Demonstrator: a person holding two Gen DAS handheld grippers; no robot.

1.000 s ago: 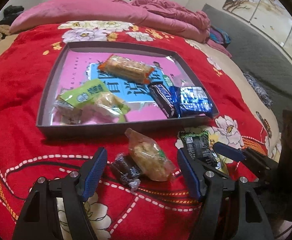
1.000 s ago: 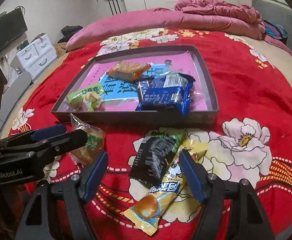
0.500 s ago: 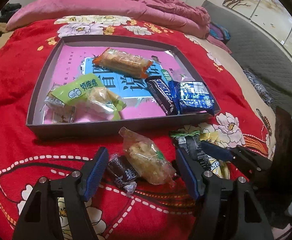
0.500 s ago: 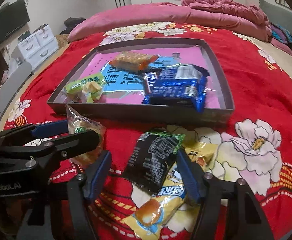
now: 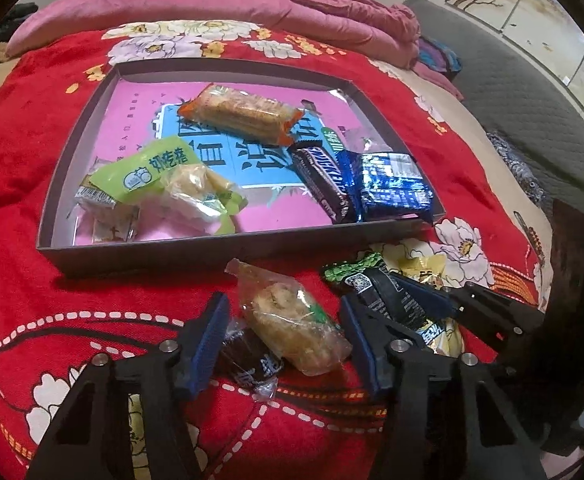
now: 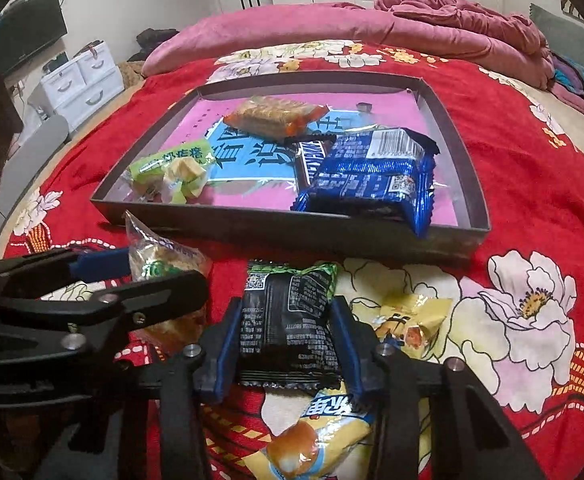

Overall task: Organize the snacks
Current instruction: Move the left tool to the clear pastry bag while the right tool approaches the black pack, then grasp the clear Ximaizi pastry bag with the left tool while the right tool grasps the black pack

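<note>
Low in the left wrist view, the left gripper [image 5: 283,336] has crept forward, jaws wide around a clear pastry packet [image 5: 294,322] and dark candy [image 5: 247,360]. Above, the tray [image 5: 147,254] holds five snacks.

At the right view's bottom centre, the right gripper [image 6: 287,340] has narrowed onto the black snack packet [image 6: 287,320], which lies on a yellow packet [image 6: 324,432]; a blue packet [image 6: 372,176] fills the tray's near right.

Yellow packet [image 6: 324,432]: near end runs under right gripper [image 6: 287,344] body, cut by frame bottom. Small dark packet [image 5: 251,360] half hidden behind left gripper's [image 5: 283,340] left finger; print unreadable. Black packet [image 5: 388,296] mostly covered by the fingers to the right. Clear packet [image 6: 159,264] lower half hidden behind left gripper arm.
</note>
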